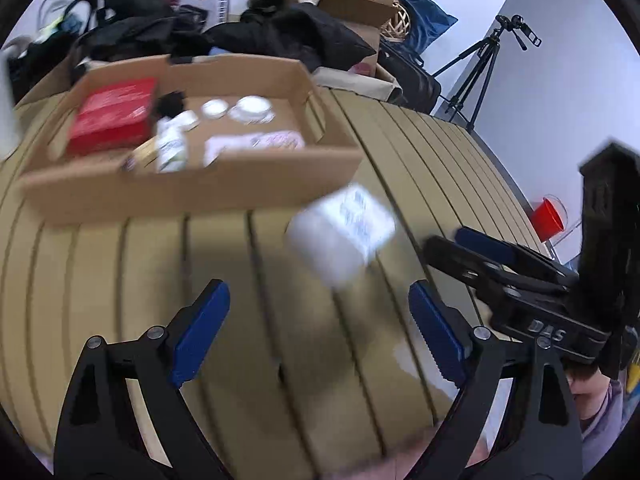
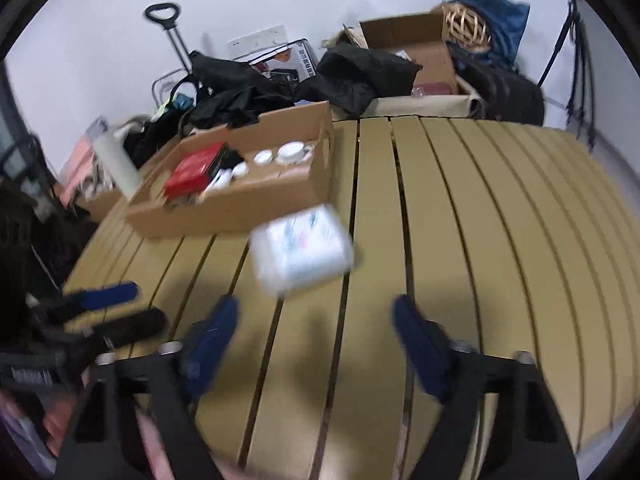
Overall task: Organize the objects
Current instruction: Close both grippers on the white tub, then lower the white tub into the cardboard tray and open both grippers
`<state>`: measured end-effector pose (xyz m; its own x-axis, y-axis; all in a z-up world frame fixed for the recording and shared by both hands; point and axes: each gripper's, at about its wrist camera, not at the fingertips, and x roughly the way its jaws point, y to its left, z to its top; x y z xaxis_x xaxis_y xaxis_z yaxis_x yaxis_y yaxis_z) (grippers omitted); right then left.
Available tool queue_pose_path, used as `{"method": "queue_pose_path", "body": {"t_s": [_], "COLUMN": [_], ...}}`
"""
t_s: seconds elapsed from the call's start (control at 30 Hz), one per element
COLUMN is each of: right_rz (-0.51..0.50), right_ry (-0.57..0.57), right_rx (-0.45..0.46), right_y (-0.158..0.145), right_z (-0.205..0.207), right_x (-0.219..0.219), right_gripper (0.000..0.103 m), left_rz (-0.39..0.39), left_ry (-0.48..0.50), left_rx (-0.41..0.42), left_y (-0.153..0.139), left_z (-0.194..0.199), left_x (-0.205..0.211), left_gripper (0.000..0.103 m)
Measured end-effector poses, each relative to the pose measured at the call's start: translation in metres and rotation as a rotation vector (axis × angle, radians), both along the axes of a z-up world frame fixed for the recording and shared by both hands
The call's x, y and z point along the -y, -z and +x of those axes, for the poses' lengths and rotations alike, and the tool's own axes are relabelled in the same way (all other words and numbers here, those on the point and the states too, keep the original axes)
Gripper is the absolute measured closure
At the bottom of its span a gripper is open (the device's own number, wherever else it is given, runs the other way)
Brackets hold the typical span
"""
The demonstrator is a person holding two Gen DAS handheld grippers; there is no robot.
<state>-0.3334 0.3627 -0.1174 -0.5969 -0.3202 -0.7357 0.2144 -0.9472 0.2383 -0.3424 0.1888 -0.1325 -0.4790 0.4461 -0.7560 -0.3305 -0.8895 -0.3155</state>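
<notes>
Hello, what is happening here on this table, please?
A person holds two grippers over a slatted table. Both the left gripper and the right gripper are open and hold nothing. A white packet lies on the table in front of them, outside the cardboard box, which already holds a red box and small white jars.

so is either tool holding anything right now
No. Both the left tool and the right tool are open and empty; the white packet lies on the slatted table ahead of them.
</notes>
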Motion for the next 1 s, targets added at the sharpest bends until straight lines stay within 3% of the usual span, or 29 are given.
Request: {"method": "queue_pose_path", "body": {"t_s": [0.03,0.1,0.17,0.23,0.27,0.3,0.37,0.43,0.6,0.73,0.87,1.0], "right_rz": [0.005,0.021,0.030,-0.039,-0.141,-0.185,-0.222,-0.240,-0.198,-0.198,-0.181,-0.177], "right_ry": [-0.003,-0.002,-0.004,-0.022,-0.041,-0.050,-0.055,-0.088,-0.106,-0.104,-0.114,-0.099], "right_rx": [0.006,0.007,0.027,0.067,0.079,0.095,0.107,0.139,0.148,0.137,0.111,0.063], "right_y": [0.004,0.014,0.025,0.038,0.042,0.045,0.047,0.046,0.036,0.026,0.011,-0.014], "right_z": [-0.017,-0.045,-0.061,-0.068,-0.066,-0.063,-0.047,-0.029,0.047,0.094,0.106,0.096], "right_x": [0.002,0.006,0.010,0.009,0.006,0.005,0.006,0.015,0.052,0.076,0.081,0.077], "right_gripper": [0.032,0.032,0.036,0.048,0.050,0.053,0.056,0.063,0.063,0.064,0.064,0.066], "left_rz": [-0.009,-0.016,-0.016,0.068,0.112,0.142,0.161,0.123,0.128,0.147,0.163,0.173], "left_ry": [0.004,0.007,-0.009,-0.021,-0.018,-0.015,-0.003,0.020,0.009,-0.023,-0.026,-0.007], "left_rx": [-0.005,-0.001,0.040,0.080,0.103,0.117,0.129,0.075,0.065,-0.010,-0.004,-0.059], "left_y": [0.005,0.016,0.029,0.041,0.044,0.044,0.038,0.025,0.014,-0.004,-0.010,-0.034], "left_z": [-0.012,-0.026,-0.036,-0.038,-0.037,-0.034,-0.023,0.002,0.059,0.097,0.096,0.084], "left_x": [-0.008,-0.014,-0.011,0.000,0.004,0.008,0.016,0.027,0.064,0.087,0.088,0.084], "left_gripper": [0.016,0.029,0.031,0.034,0.043,0.060,0.077,0.078,0.078,0.078,0.078,0.078]}}
